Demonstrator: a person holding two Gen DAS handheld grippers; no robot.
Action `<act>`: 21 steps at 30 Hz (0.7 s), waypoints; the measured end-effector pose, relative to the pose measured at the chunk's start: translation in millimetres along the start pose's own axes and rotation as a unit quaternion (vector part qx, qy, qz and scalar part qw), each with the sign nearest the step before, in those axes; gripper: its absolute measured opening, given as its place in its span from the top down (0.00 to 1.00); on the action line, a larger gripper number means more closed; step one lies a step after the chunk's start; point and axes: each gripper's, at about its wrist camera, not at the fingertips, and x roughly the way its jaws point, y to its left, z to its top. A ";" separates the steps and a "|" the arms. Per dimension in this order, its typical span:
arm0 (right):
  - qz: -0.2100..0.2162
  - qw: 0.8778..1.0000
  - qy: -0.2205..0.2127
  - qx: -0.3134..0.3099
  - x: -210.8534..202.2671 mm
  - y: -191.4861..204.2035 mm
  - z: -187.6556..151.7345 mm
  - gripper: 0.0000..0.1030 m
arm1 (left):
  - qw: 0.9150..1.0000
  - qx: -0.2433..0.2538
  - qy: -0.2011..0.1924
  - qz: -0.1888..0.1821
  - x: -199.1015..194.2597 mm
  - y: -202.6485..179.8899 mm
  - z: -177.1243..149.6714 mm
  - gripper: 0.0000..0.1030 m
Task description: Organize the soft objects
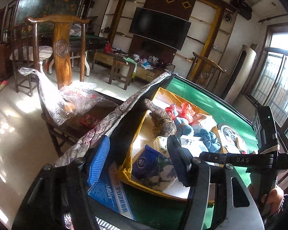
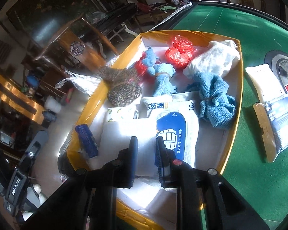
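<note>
Yellow-walled box (image 2: 237, 88) at the green desk (image 2: 255, 182) edge, holding blue towel (image 2: 214, 103), white cloth (image 2: 211, 61), red bags (image 2: 179, 52), wipes pack (image 2: 182, 126); right tool (image 2: 146, 143) narrowly parted, empty; left tool (image 1: 138, 159) half-open, empty.

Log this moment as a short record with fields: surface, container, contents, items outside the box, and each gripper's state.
surface: green felt table
container: yellow-rimmed box, white inside
contents: blue towel, white cloth, red plastic bags, blue knitted toy, woven brown pouch, wet-wipe pack
outside box: white packet, on the felt right of the box
left gripper: jaws apart, straddling the box's near wall
right gripper: narrow gap, nothing between the fingers, over the box
</note>
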 end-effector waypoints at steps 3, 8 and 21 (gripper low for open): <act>-0.018 1.000 -0.015 -0.018 -8.6 7.4 2.2 0.52 | 1.000 0.002 -0.001 0.001 0.5 0.1 -0.9 0.40; -0.017 0.999 -0.041 -0.015 -26.3 2.1 1.2 0.48 | 1.000 0.019 0.002 0.007 3.0 -4.2 -3.7 0.40; -0.077 0.992 -0.096 -0.003 -67.4 -41.3 -24.0 0.48 | 0.985 0.141 -0.025 0.092 -1.6 -70.4 -16.1 0.30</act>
